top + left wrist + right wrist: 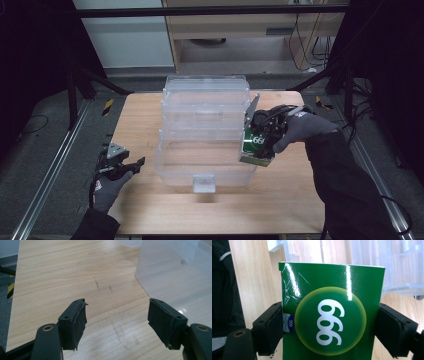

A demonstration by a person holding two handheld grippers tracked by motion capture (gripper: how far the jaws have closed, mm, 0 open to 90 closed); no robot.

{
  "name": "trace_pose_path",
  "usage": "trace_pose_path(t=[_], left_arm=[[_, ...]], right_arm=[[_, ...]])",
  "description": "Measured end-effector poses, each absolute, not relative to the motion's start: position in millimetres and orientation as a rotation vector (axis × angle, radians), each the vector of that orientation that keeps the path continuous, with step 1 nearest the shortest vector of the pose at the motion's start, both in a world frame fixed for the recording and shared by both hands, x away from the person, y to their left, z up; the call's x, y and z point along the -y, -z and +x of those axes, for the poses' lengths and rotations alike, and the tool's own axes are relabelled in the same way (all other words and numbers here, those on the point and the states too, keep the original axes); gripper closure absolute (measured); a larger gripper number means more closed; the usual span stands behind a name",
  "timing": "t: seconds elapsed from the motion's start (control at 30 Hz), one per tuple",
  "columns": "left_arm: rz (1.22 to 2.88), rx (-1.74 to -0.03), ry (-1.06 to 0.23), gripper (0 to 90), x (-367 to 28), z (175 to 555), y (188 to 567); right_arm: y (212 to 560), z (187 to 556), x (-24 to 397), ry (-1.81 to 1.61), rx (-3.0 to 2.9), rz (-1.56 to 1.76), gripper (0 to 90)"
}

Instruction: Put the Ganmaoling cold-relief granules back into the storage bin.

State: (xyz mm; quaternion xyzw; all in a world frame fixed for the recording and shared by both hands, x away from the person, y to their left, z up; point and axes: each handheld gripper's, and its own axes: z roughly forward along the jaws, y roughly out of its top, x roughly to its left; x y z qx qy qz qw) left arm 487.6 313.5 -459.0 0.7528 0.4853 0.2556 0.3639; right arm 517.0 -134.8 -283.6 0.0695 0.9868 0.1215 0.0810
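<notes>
Closest to the person's edge of the wooden table point(150, 210), the left gripper point(131, 164) sits low over the bare boards in a gloved hand, its 2 jaws spread wide with nothing between them; in the left gripper view point(117, 322) the gap shows plain wood grain, and the clear plastic wall of the storage box point(175, 277) stands just beside the right-hand jaw.

A little farther in, on the other side, the right gripper point(260, 142) is clamped on a green carton point(254, 146), one jaw on each narrow side. The right gripper view point(329, 325) shows the carton's point(332, 315) glossy face with "999" in white on a yellow-green disc, the top corner creased. From above, the carton hangs tilted against the right front corner of the storage box point(205, 130), above the tabletop.

The box, a clear tub with a front latch, has its lid tipped up behind it.
</notes>
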Motion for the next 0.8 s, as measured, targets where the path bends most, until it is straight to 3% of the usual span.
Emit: trace_pose_path(t=[0.8], left_arm=[[1.949,-1.244,-0.654,30.1,-312,489,461]], right_arm=[[301,532,91,-0.331,-2.999,0.004,17.2]])
